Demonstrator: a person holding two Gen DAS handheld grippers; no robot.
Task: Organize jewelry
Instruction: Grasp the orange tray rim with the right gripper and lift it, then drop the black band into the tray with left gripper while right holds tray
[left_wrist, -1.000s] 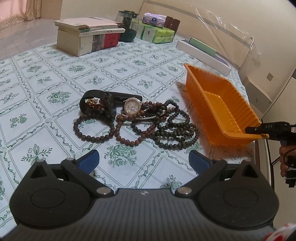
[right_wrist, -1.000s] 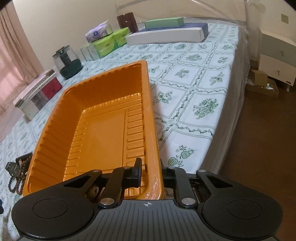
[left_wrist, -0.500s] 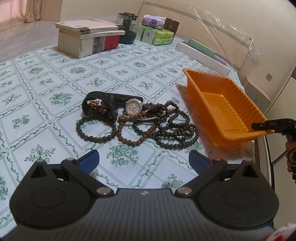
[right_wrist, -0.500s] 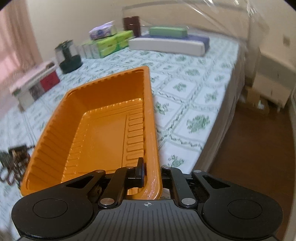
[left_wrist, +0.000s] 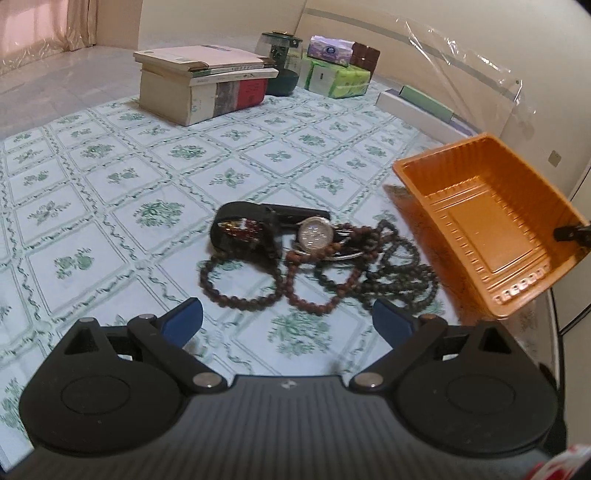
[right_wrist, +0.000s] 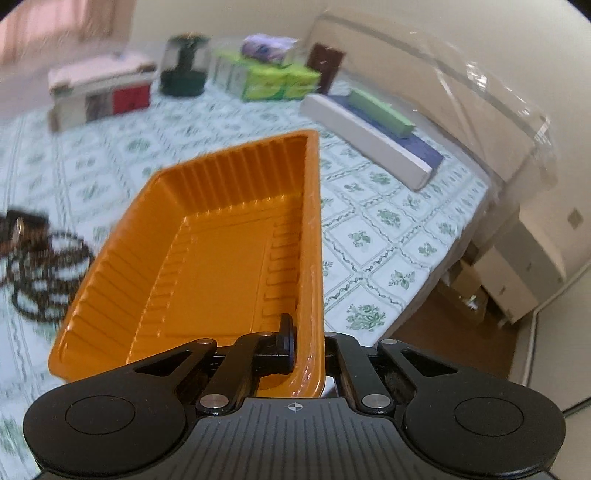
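Lifted off the floral green-and-white cloth since a second ago, the ribbed orange plastic tray now hangs tilted in the air with its open side turned toward my left camera, where earlier it sat flat on the cloth. My right gripper has just been closing on the tray's side wall and is clamped on it now, one finger inside the tray and the other outside, behind the wall. On the cloth just left of the tray I see the jewelry, all in one tangled heap: dark bead necklaces looped together, reddish-brown bead strands on the near side, a black watch band curled at the far side, and a round silver-faced watch lying on top in the middle. None of it is in the tray. My left gripper hovers near the heap, its blue-padded fingers spread wide with nothing between them. Farther back I see stacked books and green tissue packs.
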